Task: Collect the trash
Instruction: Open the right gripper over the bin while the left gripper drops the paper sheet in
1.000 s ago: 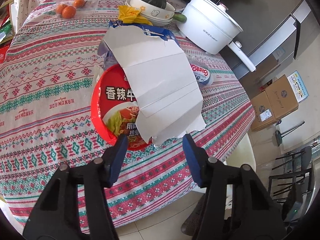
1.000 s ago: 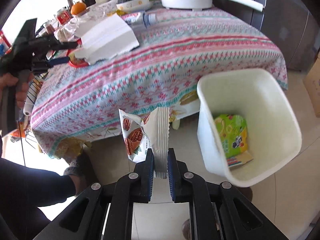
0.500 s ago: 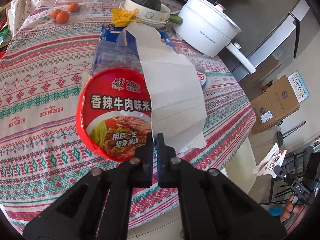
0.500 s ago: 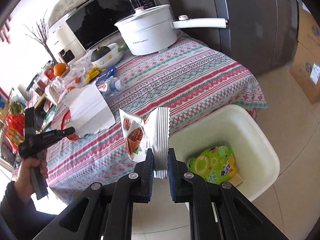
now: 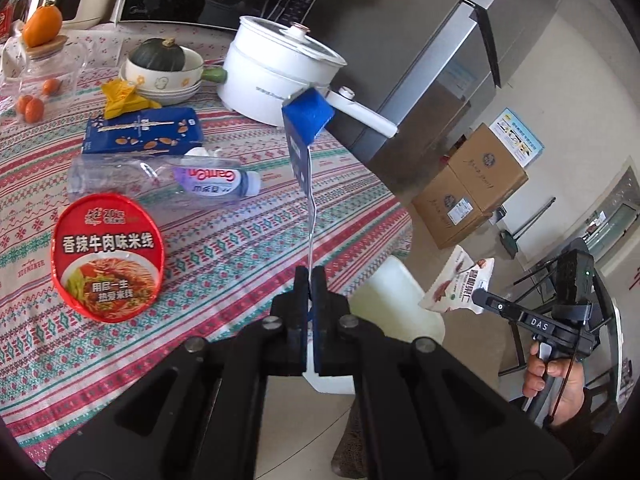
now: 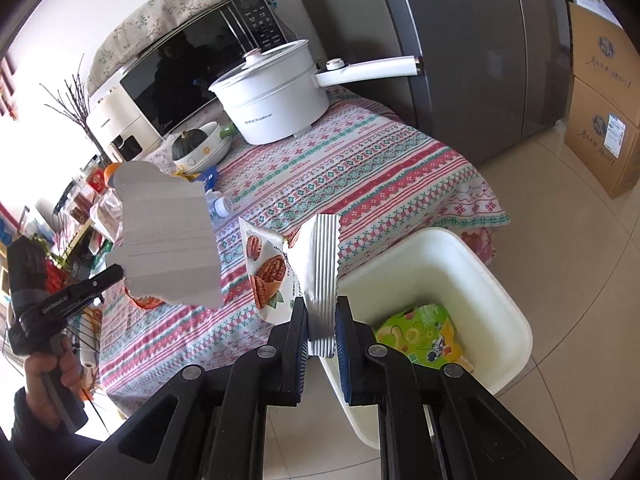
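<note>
My left gripper (image 5: 310, 280) is shut on the edge of a flattened blue-and-white carton (image 5: 306, 132) and holds it up above the table edge; it shows as a grey sheet in the right wrist view (image 6: 168, 240). My right gripper (image 6: 322, 316) is shut on a white snack wrapper with nut pictures (image 6: 296, 268), beside the white trash bin (image 6: 508, 304). The bin holds a green packet (image 6: 424, 332). A red noodle cup (image 5: 108, 256), a crushed plastic bottle (image 5: 168, 180) and a blue box (image 5: 144, 130) lie on the table.
The striped tablecloth (image 5: 240, 248) also carries a white pot with a long handle (image 5: 280, 76), bowls with a squash (image 5: 160, 68) and small oranges (image 5: 32, 104). A grey fridge (image 6: 460, 40) and cardboard boxes (image 5: 472, 188) stand behind the bin.
My left gripper closed on the carton's edge and lifted it off the noodle cup, turning it upright. My right gripper carried the wrapper up beside the bin.
</note>
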`<state>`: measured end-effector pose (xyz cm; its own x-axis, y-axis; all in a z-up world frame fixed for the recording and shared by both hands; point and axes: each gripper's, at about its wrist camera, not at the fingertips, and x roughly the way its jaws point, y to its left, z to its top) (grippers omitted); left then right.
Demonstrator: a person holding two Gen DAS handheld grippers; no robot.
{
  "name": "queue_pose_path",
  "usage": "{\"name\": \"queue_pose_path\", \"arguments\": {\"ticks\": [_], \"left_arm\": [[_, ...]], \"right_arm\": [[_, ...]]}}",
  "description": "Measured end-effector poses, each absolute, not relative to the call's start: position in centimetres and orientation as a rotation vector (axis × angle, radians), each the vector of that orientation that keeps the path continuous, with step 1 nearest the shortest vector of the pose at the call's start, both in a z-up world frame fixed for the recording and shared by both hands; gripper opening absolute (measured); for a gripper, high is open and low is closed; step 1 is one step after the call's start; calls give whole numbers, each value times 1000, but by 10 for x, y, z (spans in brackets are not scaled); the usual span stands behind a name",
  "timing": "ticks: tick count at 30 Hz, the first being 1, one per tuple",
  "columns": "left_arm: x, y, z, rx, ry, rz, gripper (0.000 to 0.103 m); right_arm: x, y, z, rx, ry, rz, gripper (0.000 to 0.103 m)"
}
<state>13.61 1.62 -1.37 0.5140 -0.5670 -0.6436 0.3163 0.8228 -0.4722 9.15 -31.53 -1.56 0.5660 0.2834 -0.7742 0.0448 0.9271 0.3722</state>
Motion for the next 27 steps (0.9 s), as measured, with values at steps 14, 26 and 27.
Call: {"name": "queue_pose_path", "arguments": {"ticks": [14,26,27], "left_arm": [[128,-100,-13,-227,885,-770,1],[143,-164,-28,-212,864,-797,2],[145,-168,-30,-193,863,-788,3]], "right_arm": [[74,-367,-28,423,973,14,14],[66,-395,-31,439,963,-80,14],[66,-398,-32,439,964,-88,14]]}}
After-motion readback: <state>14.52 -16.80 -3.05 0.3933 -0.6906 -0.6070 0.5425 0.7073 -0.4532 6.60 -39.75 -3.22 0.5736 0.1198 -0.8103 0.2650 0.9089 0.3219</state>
